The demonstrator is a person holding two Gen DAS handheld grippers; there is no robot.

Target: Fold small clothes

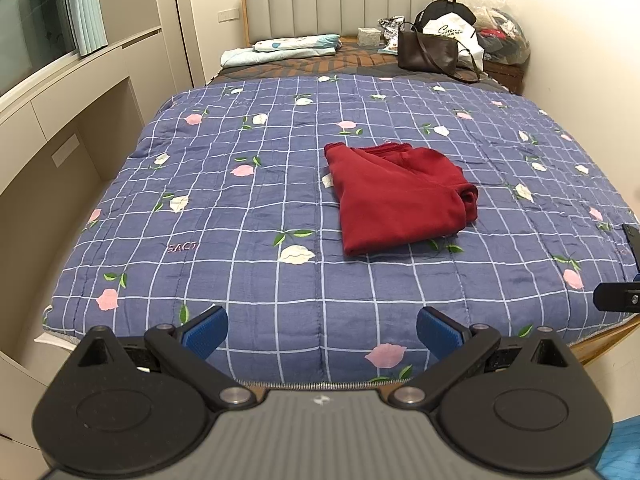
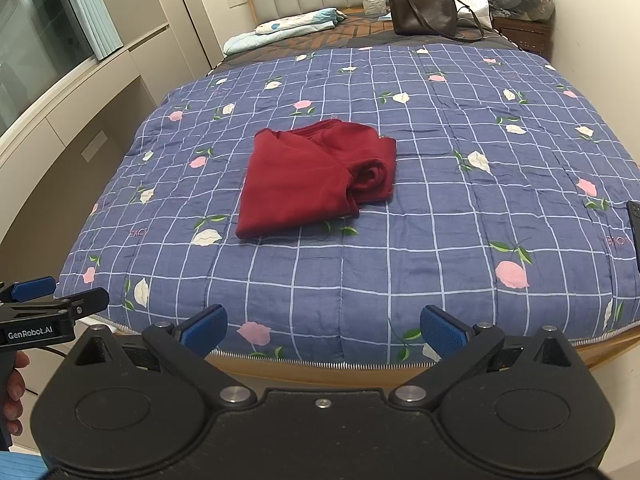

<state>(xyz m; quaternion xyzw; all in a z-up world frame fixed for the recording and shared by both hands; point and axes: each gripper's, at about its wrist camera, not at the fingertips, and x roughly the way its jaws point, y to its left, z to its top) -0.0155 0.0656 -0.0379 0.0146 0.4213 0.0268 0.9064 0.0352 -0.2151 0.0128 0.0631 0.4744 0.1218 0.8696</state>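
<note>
- The dark red folded garment (image 1: 396, 196) is soft matt cloth, like fleece.
- The blue checked floral quilt (image 1: 248, 216) is thin stitched cloth with a slight sheen.
- The grey padded headboard (image 1: 340, 4) looks smooth, framed in pale wood.
- The brown handbag (image 1: 427, 50) looks like smooth leather.
- The left tongs (image 1: 322, 330) and right tongs (image 2: 323, 330) are matt black plastic with ribbed blue pads (image 2: 442, 330) and metal pivots.
</note>
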